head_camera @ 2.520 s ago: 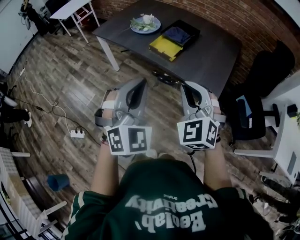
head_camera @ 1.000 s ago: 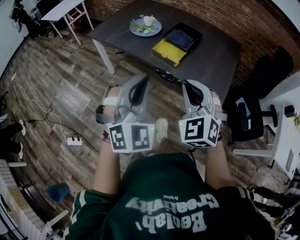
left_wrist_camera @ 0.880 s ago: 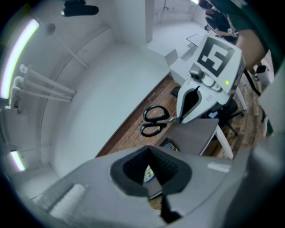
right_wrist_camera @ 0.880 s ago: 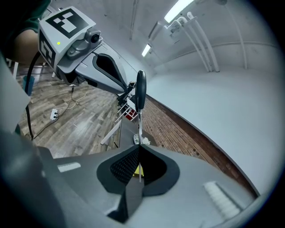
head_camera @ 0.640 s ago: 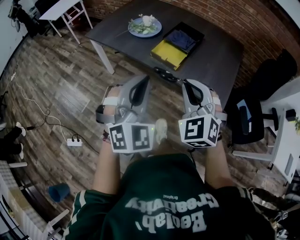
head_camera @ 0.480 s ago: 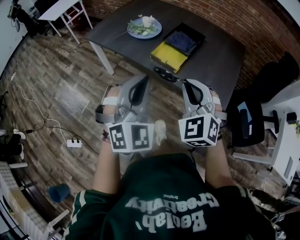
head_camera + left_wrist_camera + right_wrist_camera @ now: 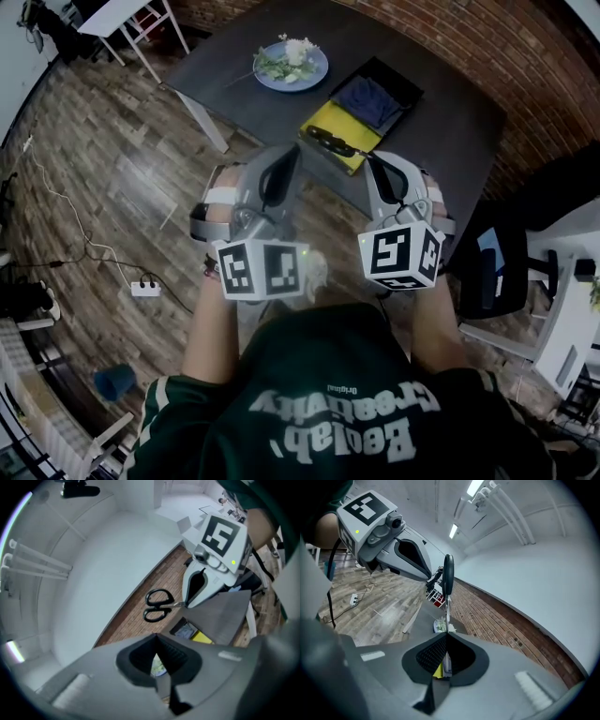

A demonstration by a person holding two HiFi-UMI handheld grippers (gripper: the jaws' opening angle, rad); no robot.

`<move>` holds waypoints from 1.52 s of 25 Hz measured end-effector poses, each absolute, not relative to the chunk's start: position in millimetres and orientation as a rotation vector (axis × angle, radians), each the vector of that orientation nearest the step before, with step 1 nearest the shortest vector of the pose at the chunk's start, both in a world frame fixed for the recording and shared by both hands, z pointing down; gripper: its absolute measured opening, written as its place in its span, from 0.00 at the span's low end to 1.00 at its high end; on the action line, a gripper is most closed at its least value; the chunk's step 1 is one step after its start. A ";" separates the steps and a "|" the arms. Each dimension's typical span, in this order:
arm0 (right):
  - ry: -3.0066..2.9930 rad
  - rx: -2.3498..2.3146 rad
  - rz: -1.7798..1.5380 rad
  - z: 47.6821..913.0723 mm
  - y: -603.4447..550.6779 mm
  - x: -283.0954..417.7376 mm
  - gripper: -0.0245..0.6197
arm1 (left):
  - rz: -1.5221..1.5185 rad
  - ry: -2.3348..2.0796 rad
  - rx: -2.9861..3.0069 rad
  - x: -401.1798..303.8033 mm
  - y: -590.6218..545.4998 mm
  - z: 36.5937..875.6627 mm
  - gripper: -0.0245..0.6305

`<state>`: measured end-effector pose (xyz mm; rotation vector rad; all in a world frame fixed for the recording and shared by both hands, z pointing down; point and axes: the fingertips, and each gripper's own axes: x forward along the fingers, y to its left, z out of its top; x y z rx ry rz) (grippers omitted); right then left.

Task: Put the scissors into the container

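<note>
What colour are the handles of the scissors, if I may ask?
Black. The scissors show best in the left gripper view.

Right hand-held gripper [image 7: 446,637]: jaws pressed together on the blades of the scissors [image 7: 448,576]. The blades run straight out from the jaw tips, with the black handle loop at the far end, seen edge-on.

Left hand-held gripper [image 7: 426,576] at upper left, marker cube at its back, its tip just beside the scissors' handle.

Beyond the jaws is a dark tabletop [image 7: 419,620] carrying a plate [image 7: 440,626] with greenery. A yellow patch [image 7: 437,670] shows through the notch beneath the jaws.

Wooden floor [image 7: 375,606] to the left, with a white power strip [image 7: 353,600] on it. Brick wall [image 7: 492,618] to the right.
</note>
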<state>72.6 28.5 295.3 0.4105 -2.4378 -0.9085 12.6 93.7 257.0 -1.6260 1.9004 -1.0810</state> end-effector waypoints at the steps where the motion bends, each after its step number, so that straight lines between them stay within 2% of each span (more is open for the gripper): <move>1: -2.440 0.401 -0.907 296.5 19.8 66.5 0.06 | -1.085 1.903 -1.624 7.3 84.7 257.3 0.04; 16: -2.476 0.326 -0.862 308.4 -75.5 13.7 0.06 | -1.160 1.911 -1.613 -38.0 -15.8 270.5 0.04; 38: -2.495 0.352 -0.834 311.3 -114.8 28.8 0.06 | -1.171 1.837 -1.638 -14.6 -66.8 272.7 0.04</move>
